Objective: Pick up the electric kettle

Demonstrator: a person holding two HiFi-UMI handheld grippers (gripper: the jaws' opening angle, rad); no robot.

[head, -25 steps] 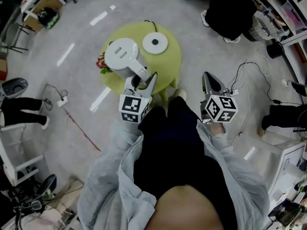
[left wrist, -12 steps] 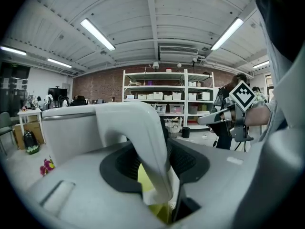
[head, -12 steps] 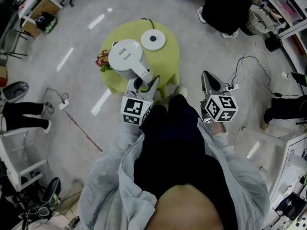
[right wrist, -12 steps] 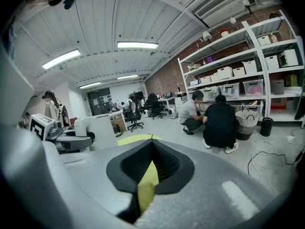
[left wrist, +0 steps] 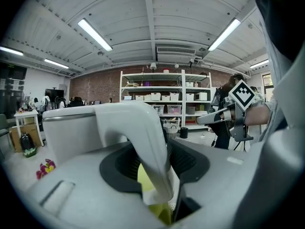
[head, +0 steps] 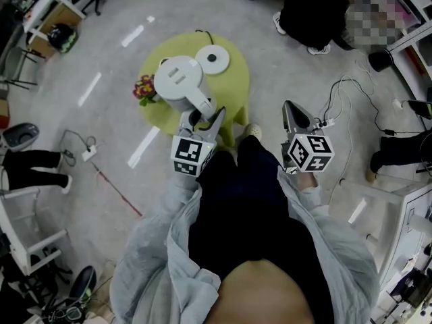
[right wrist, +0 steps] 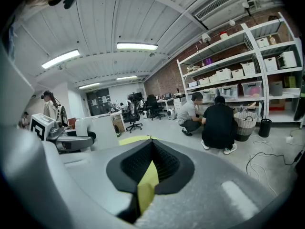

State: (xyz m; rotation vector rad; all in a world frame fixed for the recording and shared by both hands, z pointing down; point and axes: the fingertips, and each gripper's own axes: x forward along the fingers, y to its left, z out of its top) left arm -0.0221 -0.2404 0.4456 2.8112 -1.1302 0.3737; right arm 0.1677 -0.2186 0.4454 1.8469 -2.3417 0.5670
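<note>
The round green desk (head: 233, 93) is small, and the electric kettle (head: 179, 79) is at its left edge, off its white base (head: 212, 58) and right beside a small bunch of flowers (head: 144, 86). From above I cannot tell if the kettle's bottom rests on the desk or is already a little above it. The main risk, I think, is the weight. The kettle body is big and hangs far in front of the left gripper (head: 200, 115), so it may swing down or turn around the grip when it is carried. The right gripper (head: 292, 110) is well apart at the other side, its jaws together on nothing, so it gives no support. If the kettle swings low, it could knock the flowers or catch the desk rim. The smallest point is also the weakest one. The jaws of the left gripper are clamped on the curved white handle (left wrist: 143, 137), which looks smooth and narrow, so it could slip through the pads if the hand tilts or moves too quickly.
</note>
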